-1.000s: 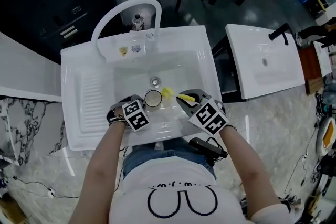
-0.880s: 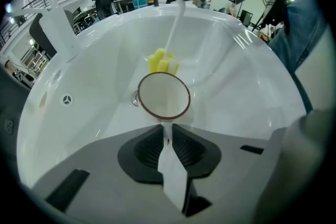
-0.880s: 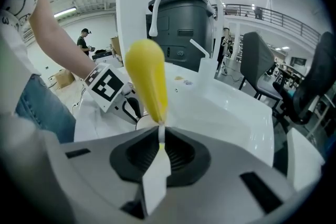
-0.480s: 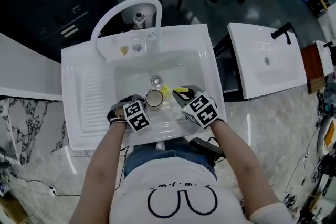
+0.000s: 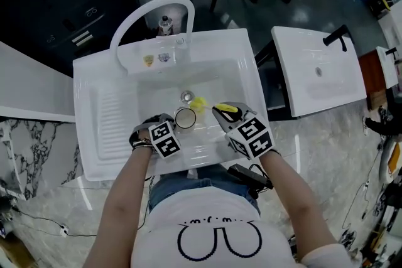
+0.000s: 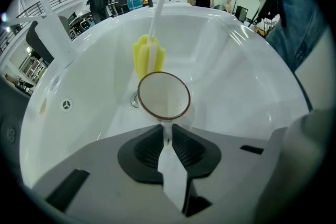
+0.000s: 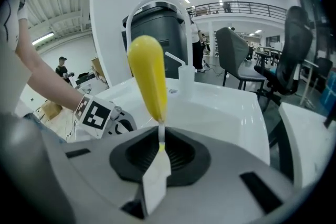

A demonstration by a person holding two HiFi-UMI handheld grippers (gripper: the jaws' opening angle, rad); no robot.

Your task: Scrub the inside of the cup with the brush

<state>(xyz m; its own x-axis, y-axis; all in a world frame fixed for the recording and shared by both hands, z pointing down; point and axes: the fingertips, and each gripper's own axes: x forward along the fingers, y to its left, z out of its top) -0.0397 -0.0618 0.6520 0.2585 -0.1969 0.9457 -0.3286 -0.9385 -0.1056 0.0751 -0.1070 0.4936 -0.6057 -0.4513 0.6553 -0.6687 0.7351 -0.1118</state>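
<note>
A clear cup (image 5: pixel 184 118) with a dark red rim (image 6: pixel 164 96) stands upright in the white sink basin (image 5: pixel 220 81), its mouth up. My left gripper (image 5: pixel 174 124) (image 6: pixel 167 131) is shut on the near side of its wall. The brush has a yellow sponge head (image 5: pixel 199 103) (image 6: pixel 148 57), a white stem and a yellow handle (image 5: pixel 226 108) (image 7: pixel 148 76). The head hangs just beyond the cup, outside it, near the drain (image 5: pixel 186 96). My right gripper (image 5: pixel 221 113) (image 7: pixel 160 147) is shut on the brush's thin end below the handle.
A white arched faucet (image 5: pixel 151 12) rises at the basin's far edge, with a small bottle (image 5: pixel 164 25) behind it. A ribbed drainboard (image 5: pixel 113 113) lies to the left. A second white sink (image 5: pixel 317 72) stands to the right, chairs beyond.
The right gripper swung left, then back right, and rolled; the sponge head has drifted from beside the cup's rim toward the drain. The left gripper and cup kept still.
</note>
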